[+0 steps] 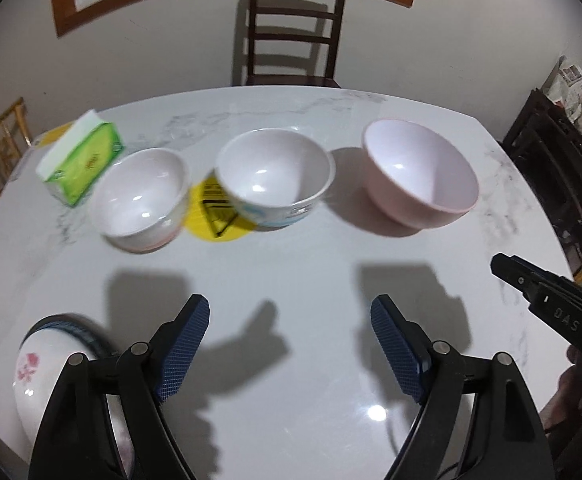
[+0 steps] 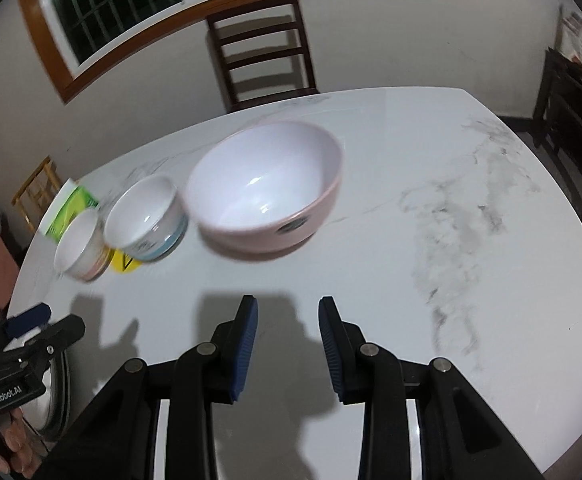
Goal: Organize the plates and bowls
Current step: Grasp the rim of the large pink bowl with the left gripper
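Note:
Three bowls stand in a row on the white marble table: a small white bowl with a pinkish outside, a white bowl with blue print and a larger pink bowl. In the right wrist view the pink bowl is the nearest, with the blue-print bowl and the small bowl to its left. A floral dish with a dark rim lies at the near left, partly hidden by my left gripper. That gripper hangs wide open over bare table. My right gripper is open narrowly and holds nothing.
A green tissue pack sits left of the bowls, and a yellow sticker lies between the two left bowls. A dark wooden chair stands behind the table. More dark furniture is at the right. A hand holds the left gripper.

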